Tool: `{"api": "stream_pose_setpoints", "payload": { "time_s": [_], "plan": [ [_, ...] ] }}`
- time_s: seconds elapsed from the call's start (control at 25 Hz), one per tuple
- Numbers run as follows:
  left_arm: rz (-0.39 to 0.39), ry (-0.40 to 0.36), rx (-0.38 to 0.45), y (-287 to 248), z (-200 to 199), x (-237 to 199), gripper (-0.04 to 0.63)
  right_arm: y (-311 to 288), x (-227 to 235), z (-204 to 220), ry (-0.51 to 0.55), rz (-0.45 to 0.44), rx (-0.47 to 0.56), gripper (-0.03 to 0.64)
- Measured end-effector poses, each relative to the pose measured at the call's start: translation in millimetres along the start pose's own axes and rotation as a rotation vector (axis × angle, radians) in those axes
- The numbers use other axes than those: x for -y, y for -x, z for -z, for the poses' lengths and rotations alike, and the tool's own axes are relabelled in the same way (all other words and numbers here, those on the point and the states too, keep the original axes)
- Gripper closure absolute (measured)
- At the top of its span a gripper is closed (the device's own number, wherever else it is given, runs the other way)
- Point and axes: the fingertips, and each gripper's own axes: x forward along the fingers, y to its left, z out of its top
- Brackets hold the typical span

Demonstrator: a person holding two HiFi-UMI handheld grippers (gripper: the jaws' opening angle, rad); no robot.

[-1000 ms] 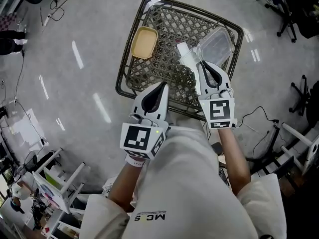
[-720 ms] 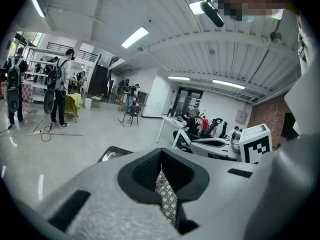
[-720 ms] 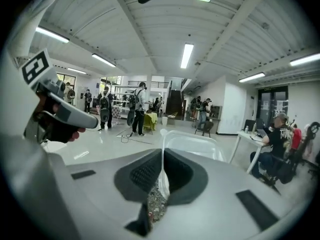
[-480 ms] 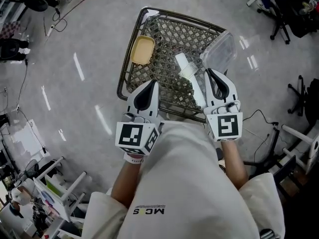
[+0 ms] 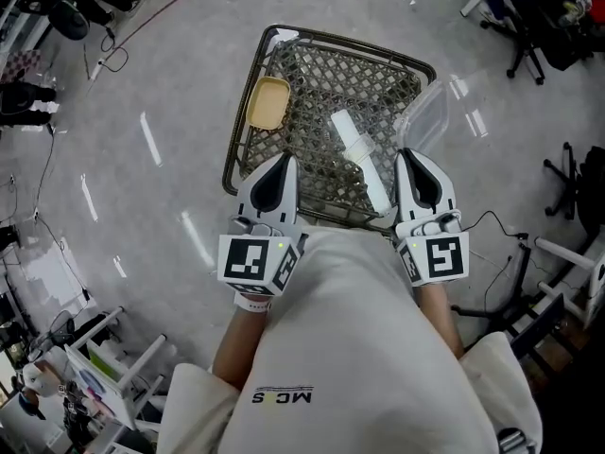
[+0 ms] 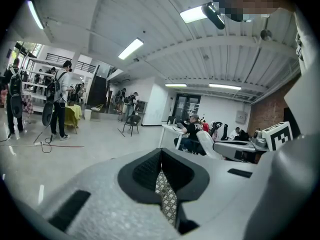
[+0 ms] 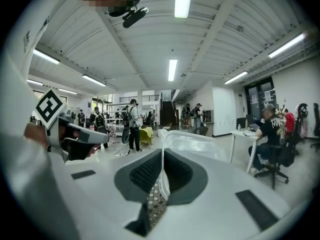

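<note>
While rim-pinched in right tongs [image 5: 416, 156], clear container [image 5: 431, 113] lengthwise along them, far end forward; left tongs [image 5: 281, 161] closed.

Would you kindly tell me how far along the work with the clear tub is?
Done: the right gripper is shut on the clear tub, held at the basket's right edge. In hand: holding it. Remaining: yellow tub and white bottle lie inside; left gripper shut, empty.
</note>
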Motion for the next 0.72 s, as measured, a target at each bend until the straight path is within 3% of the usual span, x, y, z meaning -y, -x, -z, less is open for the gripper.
{"api": "stream_pose_setpoints", "payload": {
  "time_s": [0.72],
  "plan": [
    [0.003, -0.017, 0.012, 5.8, -6.2, 7.4, 0.569, 4.8, 3.8, -4.0, -0.029, -0.028, 0.020, 0.589]
  ]
}}
